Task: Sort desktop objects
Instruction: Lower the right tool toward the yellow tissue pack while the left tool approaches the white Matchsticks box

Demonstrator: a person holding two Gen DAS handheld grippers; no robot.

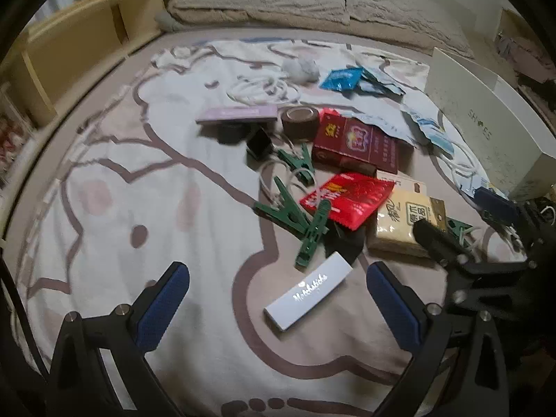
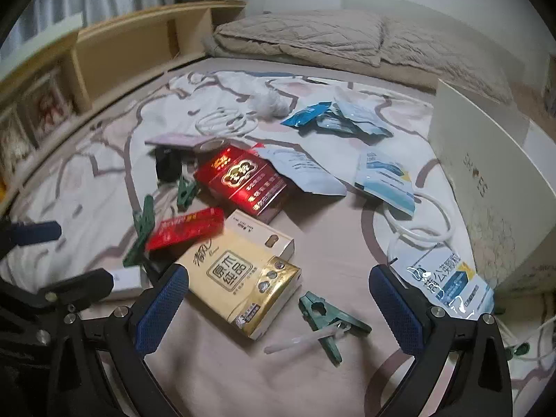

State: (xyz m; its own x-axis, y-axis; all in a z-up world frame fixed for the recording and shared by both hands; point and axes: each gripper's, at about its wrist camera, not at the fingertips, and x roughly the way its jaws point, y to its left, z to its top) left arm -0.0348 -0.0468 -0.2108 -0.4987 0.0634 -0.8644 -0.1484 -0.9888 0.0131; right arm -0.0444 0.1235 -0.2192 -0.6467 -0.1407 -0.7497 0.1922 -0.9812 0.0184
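I am holding my left gripper [image 1: 278,299] spread over the light, stiff white box [image 1: 308,291], aiming across its narrow sides.

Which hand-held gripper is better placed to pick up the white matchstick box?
Left. The white matchstick box lies between the left hand-held gripper's open fingers, while the right hand-held gripper faces the gold tissue pack.

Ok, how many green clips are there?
4 clips in the left view: one by the red box, two crossed by the red packet, one behind the tissue pack. Others may be hidden.
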